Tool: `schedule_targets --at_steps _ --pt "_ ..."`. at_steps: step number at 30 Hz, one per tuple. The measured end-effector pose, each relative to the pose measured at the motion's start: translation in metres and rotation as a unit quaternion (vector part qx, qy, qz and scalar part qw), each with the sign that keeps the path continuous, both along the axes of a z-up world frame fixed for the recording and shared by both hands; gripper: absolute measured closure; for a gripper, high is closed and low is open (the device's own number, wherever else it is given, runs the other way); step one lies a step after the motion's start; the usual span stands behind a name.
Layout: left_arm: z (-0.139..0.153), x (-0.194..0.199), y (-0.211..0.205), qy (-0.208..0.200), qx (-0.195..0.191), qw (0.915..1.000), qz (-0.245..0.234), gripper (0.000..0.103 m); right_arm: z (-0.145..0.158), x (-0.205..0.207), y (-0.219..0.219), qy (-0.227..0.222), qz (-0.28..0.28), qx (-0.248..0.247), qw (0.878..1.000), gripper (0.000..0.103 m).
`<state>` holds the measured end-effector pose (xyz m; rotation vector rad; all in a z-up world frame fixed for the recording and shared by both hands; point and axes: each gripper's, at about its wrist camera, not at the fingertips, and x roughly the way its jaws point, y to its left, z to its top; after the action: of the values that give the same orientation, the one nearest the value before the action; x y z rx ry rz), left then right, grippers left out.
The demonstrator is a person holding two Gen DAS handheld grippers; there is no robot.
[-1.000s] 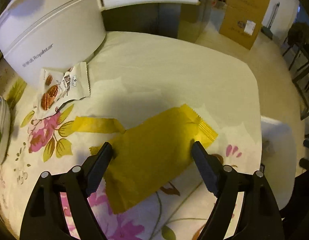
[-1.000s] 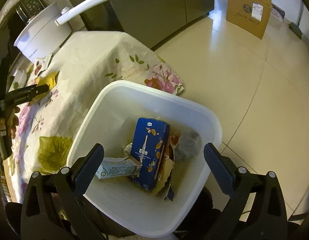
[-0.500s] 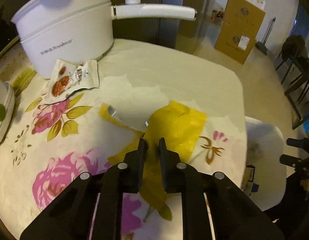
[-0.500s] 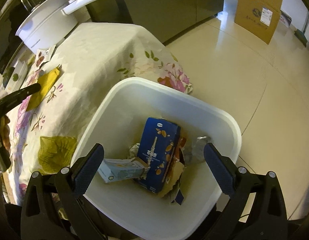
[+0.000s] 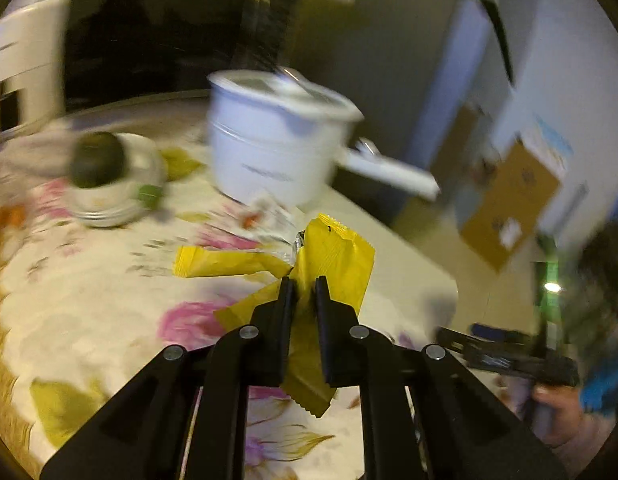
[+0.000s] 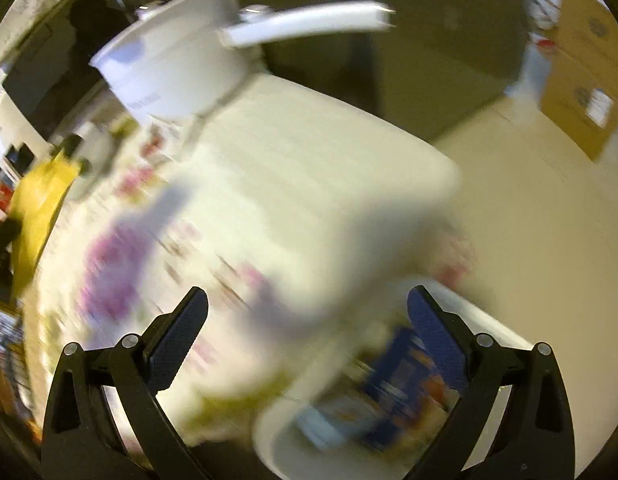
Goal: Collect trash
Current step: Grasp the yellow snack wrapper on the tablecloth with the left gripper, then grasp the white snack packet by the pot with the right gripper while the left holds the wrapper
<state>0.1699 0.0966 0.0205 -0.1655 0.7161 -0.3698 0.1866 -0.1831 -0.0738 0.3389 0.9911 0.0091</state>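
While its jaws pinch the yellow wrapper (image 5: 333, 256), the left gripper (image 5: 306, 286) holds it above the floral tablecloth (image 5: 89, 304); at 12 o'clock stands a white pot (image 5: 277, 152). Right gripper (image 6: 307, 300) gapes wide, empty, the trash bin (image 6: 505, 332) at 5 o'clock.

pot (image 5: 277, 152) on table (image 5: 109, 304), wrapper (image 5: 333, 256) before it

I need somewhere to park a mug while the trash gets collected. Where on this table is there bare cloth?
The plain cream stretch of tablecloth between the white pot and the table's corner looks free. It is crowded toward the pot's other side: a snack wrapper, stacked dishes, and the yellow wrapper pinched in the left gripper.
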Motion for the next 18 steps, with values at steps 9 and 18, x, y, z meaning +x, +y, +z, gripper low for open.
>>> schedule_targets --at_steps 9,18 --pt "0.012 -0.001 0.056 -0.032 -0.030 0.9962 0.075 0.091 -0.015 0.123 0.065 -0.018 0.019 0.076 0.997 0.007" --pt "0.007 0.008 0.069 -0.021 -0.044 0.9955 0.081 0.091 -0.035 0.176 0.089 -0.046 0.017 0.043 0.998 0.006"
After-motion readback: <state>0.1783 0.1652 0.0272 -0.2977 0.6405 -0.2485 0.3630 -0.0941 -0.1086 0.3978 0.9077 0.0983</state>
